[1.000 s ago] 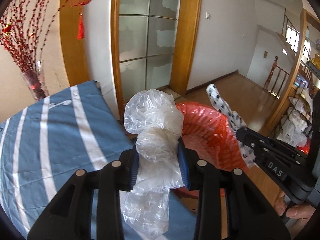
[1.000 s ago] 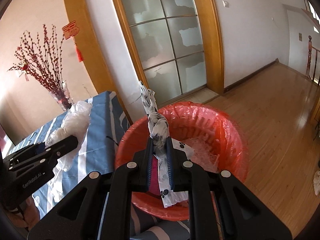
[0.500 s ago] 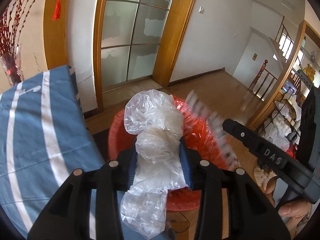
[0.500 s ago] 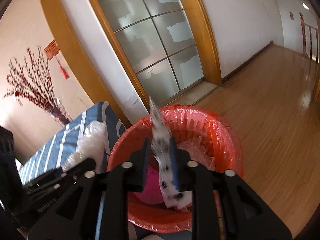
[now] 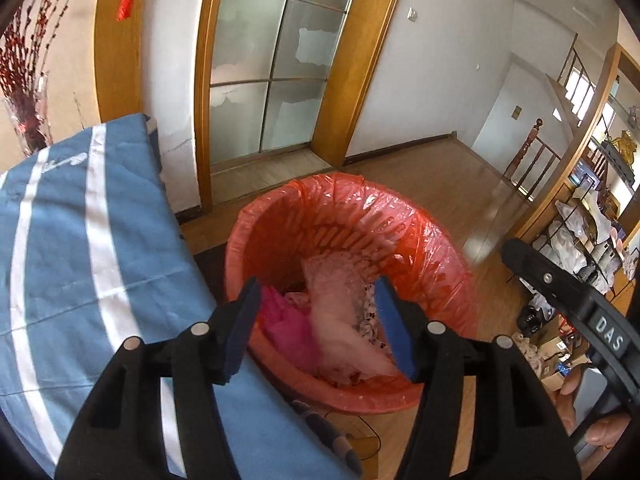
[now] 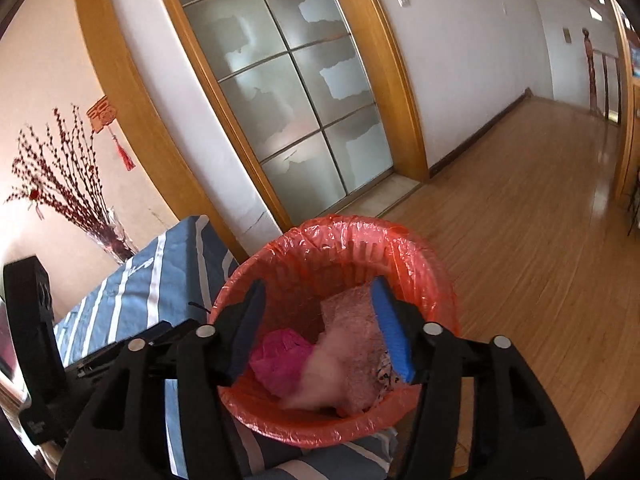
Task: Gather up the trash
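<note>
A blue striped cloth is covering the surface, and a red-lined trash bin is standing just off its edge on the wooden floor. The left gripper and the right gripper are both hanging over the bin, their jaws opening with nothing pressed between the pads. Clear plastic wrap is lying inside the bin beside a pink crumpled piece, with a spotted bag at the wrap's edge.
</note>
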Tool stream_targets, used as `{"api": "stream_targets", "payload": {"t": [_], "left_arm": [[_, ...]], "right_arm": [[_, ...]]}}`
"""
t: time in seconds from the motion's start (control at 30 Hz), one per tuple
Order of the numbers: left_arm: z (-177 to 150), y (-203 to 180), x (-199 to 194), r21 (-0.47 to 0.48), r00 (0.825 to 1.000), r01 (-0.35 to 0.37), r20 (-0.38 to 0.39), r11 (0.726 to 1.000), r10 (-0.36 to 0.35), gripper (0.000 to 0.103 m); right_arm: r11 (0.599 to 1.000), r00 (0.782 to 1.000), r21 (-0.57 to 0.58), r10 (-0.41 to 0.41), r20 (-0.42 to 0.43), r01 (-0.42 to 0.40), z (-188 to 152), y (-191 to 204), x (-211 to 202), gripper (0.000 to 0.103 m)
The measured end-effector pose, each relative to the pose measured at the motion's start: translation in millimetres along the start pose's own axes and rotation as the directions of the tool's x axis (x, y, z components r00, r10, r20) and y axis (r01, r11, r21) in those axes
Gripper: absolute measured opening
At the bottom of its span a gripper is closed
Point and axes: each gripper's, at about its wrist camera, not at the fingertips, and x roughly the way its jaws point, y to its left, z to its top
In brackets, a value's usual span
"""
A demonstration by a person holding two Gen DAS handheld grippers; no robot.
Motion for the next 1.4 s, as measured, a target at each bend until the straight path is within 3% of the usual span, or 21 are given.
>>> {"api": "stream_targets", "payload": {"t": [0.23, 0.43, 0.53, 0.73, 1.0, 1.07, 1.2, 1.4], "left_arm": [[-19, 12, -58, 0.041, 0.988, -0.109, 0.117, 0.993, 0.104, 0.074], [-46, 40, -124, -0.007, 0.951, -0.229, 0.212, 0.973, 0.225, 0.088], [-63, 54, -158, -0.065, 0.926, -0.274, 0.25, 0.959, 0.282, 0.095], [-100, 76, -215, -0.136, 0.845, -0.422, 0.299, 0.896, 0.443, 0.099], [-146, 79, -253, -0.167, 0.771, -0.508, 0.35, 0.845, 0.532, 0.099], [-155, 78, -258, -0.176, 0.764, -0.511, 0.355, 0.841, 0.538, 0.099], [-169, 79, -264, -0.207, 0.767, -0.494, 0.354, 0.845, 0.535, 0.099], [-186, 75, -265, -0.207, 0.763, -0.506, 0.346, 0.837, 0.546, 0.099]], "right_arm": [[0.992, 0.995, -0.117, -0.045, 0.09, 0.055, -12, 32, -33, 0.088], [0.97, 0.99, -0.226, -0.058, 0.127, 0.086, -33, 67, -56, 0.098], [0.957, 0.987, -0.274, -0.058, 0.149, 0.097, -48, 85, -69, 0.101], [0.942, 0.974, -0.306, -0.075, 0.215, 0.14, -73, 108, -91, 0.101], [0.942, 0.964, -0.289, -0.098, 0.246, 0.169, -103, 124, -116, 0.101], [0.94, 0.966, -0.297, -0.095, 0.242, 0.167, -111, 128, -121, 0.101], [0.943, 0.965, -0.285, -0.1, 0.244, 0.17, -122, 133, -134, 0.101], [0.934, 0.955, -0.272, -0.166, 0.246, 0.232, -133, 136, -139, 0.101]]}}
